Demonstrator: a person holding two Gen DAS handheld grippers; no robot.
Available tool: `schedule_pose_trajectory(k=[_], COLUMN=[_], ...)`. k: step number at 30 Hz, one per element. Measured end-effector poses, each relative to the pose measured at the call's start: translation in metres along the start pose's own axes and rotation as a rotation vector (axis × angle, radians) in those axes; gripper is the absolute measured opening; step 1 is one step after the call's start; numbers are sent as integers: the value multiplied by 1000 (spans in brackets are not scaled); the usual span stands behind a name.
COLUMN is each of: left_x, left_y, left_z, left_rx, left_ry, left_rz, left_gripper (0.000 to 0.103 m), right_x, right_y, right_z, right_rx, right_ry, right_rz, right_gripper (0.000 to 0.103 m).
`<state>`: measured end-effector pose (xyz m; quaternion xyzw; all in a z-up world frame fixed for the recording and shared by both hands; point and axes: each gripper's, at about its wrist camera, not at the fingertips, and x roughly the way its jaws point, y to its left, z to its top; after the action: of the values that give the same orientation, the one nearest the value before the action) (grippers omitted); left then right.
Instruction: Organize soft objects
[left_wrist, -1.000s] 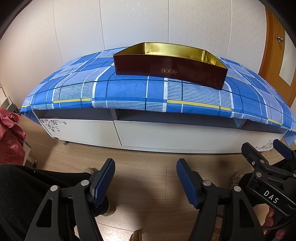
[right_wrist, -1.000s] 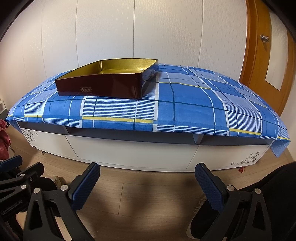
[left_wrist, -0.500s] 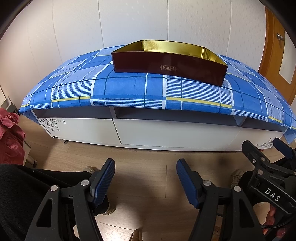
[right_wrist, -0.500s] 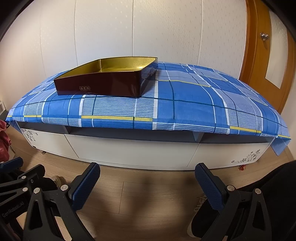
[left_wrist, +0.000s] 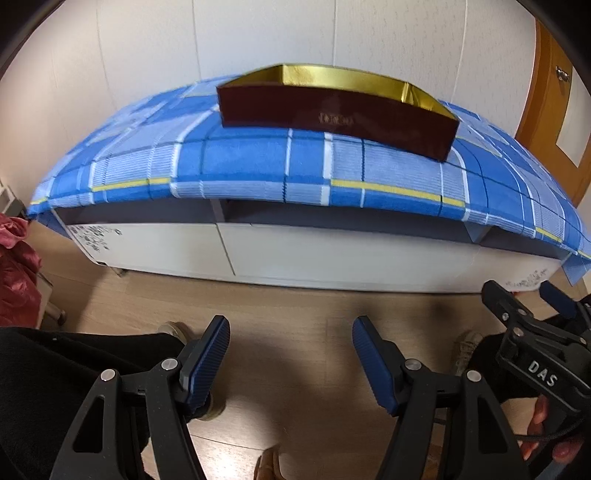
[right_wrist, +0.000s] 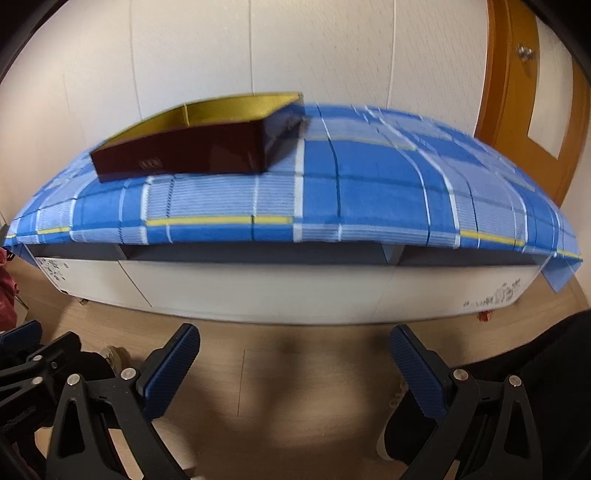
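Both the left gripper (left_wrist: 290, 350) and right gripper (right_wrist: 295, 363) gape empty; the box (left_wrist: 334, 116) label is blurred unreadable.

A low white cabinet (left_wrist: 332, 254) bears a blue plaid cloth (left_wrist: 251, 162) with a maroon gold-lined box (left_wrist: 332, 114) on it.

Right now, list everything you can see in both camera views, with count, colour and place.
Box: one, dark red outside, gold inside, looks empty, on the cloth.
Plaid cloth: one, blue with white and yellow lines, draped over the cabinet.
Low cabinet: one, white, against the wall.
Red fabric: one bundle, far left, by the floor.
Door: one, orange wood, right.
Left claw: black, blue pads, open, empty.
Right claw: black, blue pads, open, empty.
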<state>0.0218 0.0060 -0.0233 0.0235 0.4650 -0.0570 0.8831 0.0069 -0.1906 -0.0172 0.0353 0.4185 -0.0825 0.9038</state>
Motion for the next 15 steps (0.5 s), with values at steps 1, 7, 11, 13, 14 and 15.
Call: schedule_pose_trajectory(k=[1, 7, 11, 13, 14, 15], left_x=[4, 21, 34, 42, 45, 47], left_y=[1, 7, 17, 22, 25, 26], left_z=[0, -6, -7, -8, -8, -9], left_rx=[-3, -35, -97, -139, -154, -166], left_ry=[20, 111, 184, 237, 258, 266], left_rz=[-25, -149, -177, -178, -187, -202], left_gripper=[70, 70, 70, 69, 66, 64], right_x=[4, 34, 55, 66, 70, 78], right_y=[-2, -1, 10, 17, 19, 25], right_z=[-1, -5, -8, -9, -9, -10], right_rx=[9, -20, -100, -153, -177, -230], right_ry=[17, 131, 196, 213, 219, 240], right_rz=[2, -24, -6, 9, 16, 31], right_gripper=[103, 103, 103, 103, 103, 103])
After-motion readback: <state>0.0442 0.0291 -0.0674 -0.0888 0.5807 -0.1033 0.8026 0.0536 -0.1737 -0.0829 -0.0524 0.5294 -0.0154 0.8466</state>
